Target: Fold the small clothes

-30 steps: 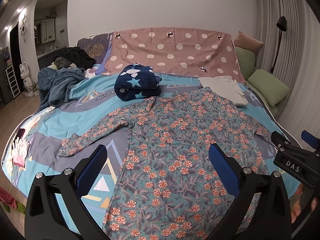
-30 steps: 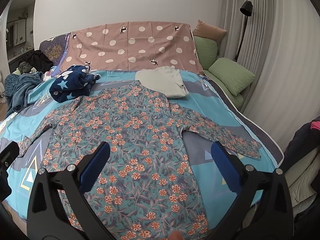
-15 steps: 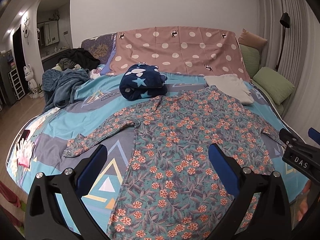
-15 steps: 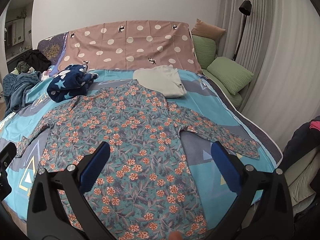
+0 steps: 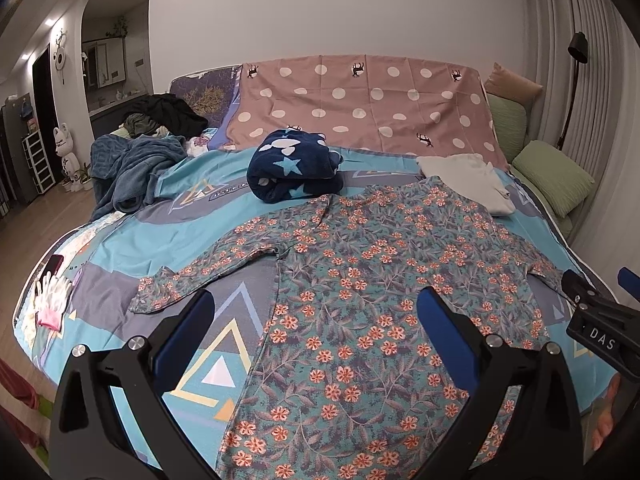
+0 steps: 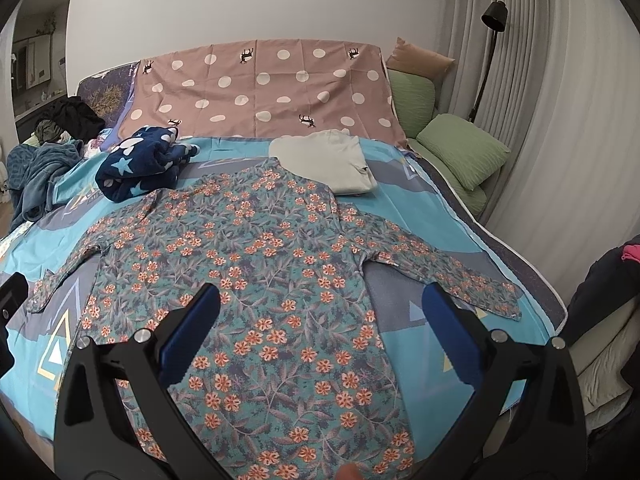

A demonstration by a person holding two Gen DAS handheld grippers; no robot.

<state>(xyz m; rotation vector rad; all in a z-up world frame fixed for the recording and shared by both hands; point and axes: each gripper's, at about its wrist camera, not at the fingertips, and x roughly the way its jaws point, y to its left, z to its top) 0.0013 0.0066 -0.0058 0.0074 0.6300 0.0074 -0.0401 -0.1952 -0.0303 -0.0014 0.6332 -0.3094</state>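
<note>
Two sets of matte black plastic tongs fill the near edge of both wrist views. The left tongs (image 5: pixel 312 312) carry two wide, flaring black arms tipped with flat blue pads (image 5: pixel 436 320), each arm studded with round silver screw heads. The right tongs (image 6: pixel 320 308) match them in build, colour and screws. In the left wrist view, the right tongs appear at the right edge as a black bar printed "DAS" in white letters, with a blue pad beyond it.
</note>
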